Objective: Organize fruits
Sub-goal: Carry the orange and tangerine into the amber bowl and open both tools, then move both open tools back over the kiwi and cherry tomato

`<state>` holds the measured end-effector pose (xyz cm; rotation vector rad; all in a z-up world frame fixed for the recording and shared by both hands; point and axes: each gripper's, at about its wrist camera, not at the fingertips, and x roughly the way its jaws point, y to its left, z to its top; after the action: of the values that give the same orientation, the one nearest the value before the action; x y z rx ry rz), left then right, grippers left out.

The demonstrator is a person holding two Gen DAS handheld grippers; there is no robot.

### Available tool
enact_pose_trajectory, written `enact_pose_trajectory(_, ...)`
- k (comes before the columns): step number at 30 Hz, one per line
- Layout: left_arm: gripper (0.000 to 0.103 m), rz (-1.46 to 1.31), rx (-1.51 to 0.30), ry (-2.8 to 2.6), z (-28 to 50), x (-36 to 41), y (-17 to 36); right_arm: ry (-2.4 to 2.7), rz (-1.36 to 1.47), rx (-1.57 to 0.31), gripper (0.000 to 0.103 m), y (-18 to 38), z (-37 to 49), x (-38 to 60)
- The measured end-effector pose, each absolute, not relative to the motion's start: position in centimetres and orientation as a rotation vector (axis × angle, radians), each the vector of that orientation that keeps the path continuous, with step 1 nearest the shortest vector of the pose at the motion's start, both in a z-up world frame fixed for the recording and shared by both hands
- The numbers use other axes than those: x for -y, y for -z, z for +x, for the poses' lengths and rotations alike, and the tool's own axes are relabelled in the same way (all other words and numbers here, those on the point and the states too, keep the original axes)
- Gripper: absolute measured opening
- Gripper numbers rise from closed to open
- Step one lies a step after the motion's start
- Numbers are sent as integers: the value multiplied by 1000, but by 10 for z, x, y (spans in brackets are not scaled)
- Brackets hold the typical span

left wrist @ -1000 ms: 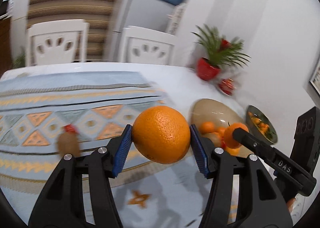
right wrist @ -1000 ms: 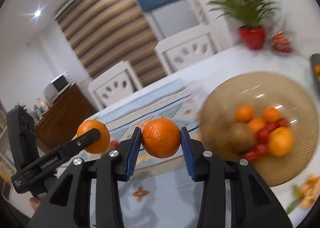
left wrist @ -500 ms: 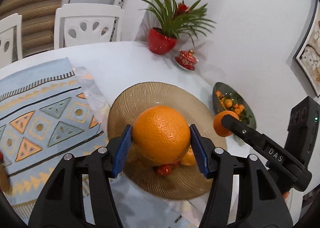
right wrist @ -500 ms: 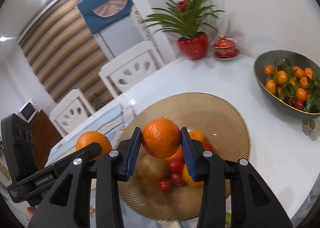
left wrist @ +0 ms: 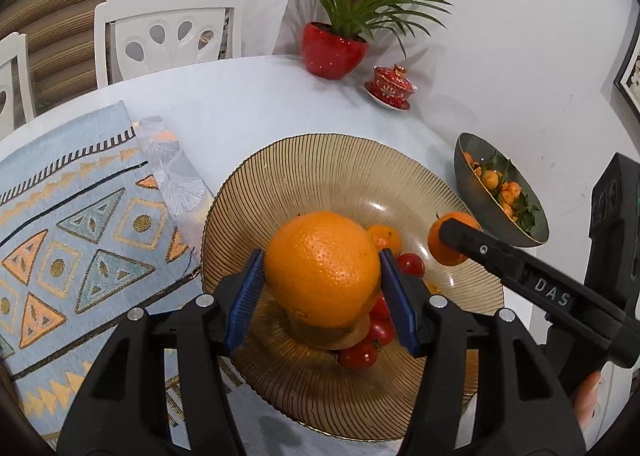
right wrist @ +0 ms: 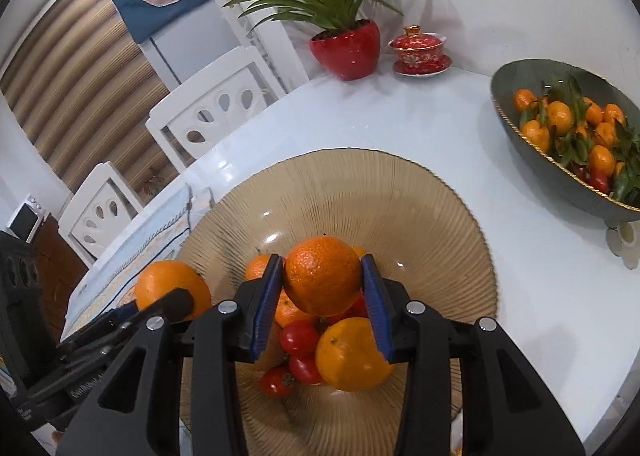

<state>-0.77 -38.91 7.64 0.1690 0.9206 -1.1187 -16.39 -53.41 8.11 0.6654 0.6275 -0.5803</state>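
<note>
Blue-padded fingers of the left hand-held gripper (left wrist: 322,288) clamp a large orange (left wrist: 322,270) on both sides, holding it above the ribbed amber plate (left wrist: 320,159) on the white table (left wrist: 248,95). The right hand-held gripper (right wrist: 322,298) grips a smaller orange (right wrist: 322,276) in the same way, over the same plate. Below and just ahead of both grippers, the plate carries loose oranges (right wrist: 352,356) and small red tomatoes (right wrist: 299,338). Right of the right hand-held gripper stands a green bowl (right wrist: 520,135) of leafy mandarins. Left of the left hand-held gripper lies a patterned blue cloth (left wrist: 72,223). Ahead, at the wall, stands a red potted plant (left wrist: 334,49).
</note>
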Motion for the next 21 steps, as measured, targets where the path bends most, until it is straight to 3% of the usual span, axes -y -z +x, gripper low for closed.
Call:
enact_pose_trajectory(3,60,143,-903,1132,-6,383,-82,558,691,-591,42,-84,-166,533)
enact_pose_trajectory(5,75,128,-889,1133,-7,376,-89,556,693,-577,43,-87,-169,531)
enact_pose_trajectory(21,75,80,-805,1060,-19,288,-127,476,689,-551,48,-110,-179,477)
